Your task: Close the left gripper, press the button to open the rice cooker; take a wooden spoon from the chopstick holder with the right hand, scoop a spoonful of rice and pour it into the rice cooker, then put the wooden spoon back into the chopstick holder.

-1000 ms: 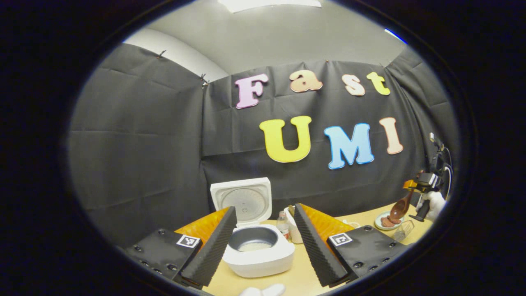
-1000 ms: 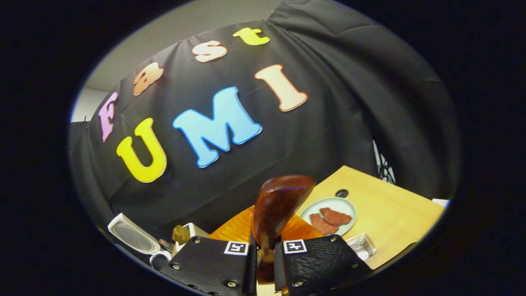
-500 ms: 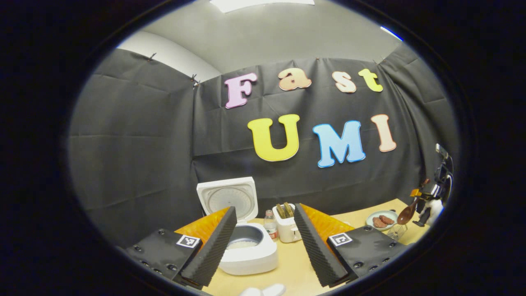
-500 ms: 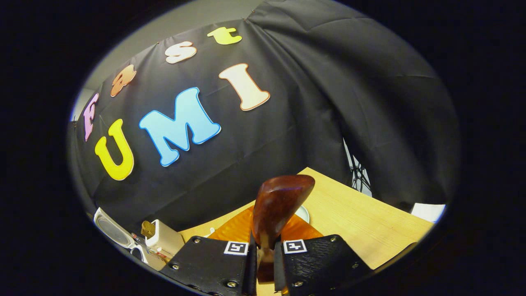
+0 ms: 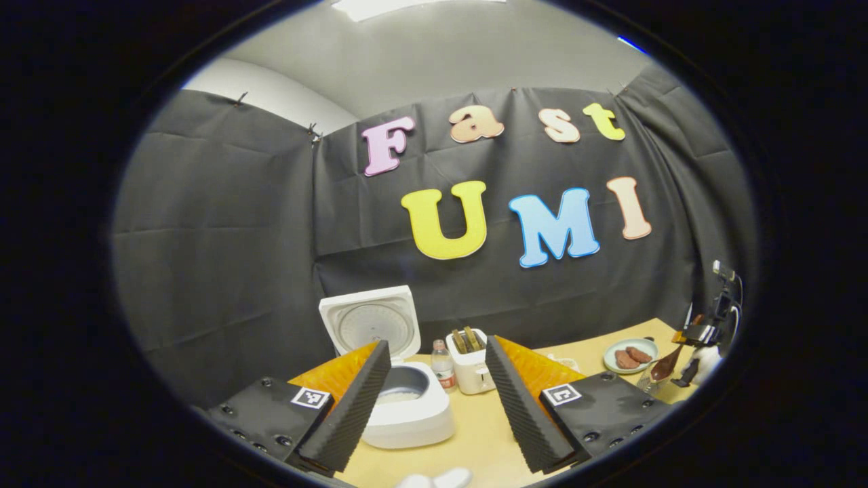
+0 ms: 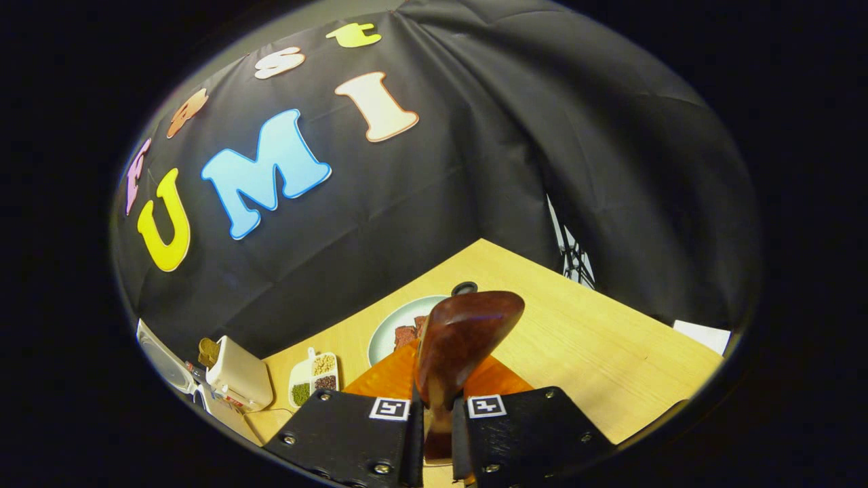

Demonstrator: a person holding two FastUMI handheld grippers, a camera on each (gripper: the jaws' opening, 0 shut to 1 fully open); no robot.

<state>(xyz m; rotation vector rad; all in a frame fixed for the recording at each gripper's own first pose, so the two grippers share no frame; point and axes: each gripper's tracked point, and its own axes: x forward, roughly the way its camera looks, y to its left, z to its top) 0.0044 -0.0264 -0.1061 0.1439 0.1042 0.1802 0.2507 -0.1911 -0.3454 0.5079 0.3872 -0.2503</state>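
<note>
A: Item, wooden spoon [image 6: 468, 332]: clamped in right gripper [image 6: 437, 423], now tipped lower toward the counter [image 6: 610, 352].

B: Rice cooker [image 5: 400, 407], lid up, at left gripper's [image 5: 434, 400] 11 o'clock; that gripper is held open. Return to holder is judged next.

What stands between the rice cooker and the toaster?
In the left gripper view, a small bottle stands between the rice cooker and the toaster.
</note>
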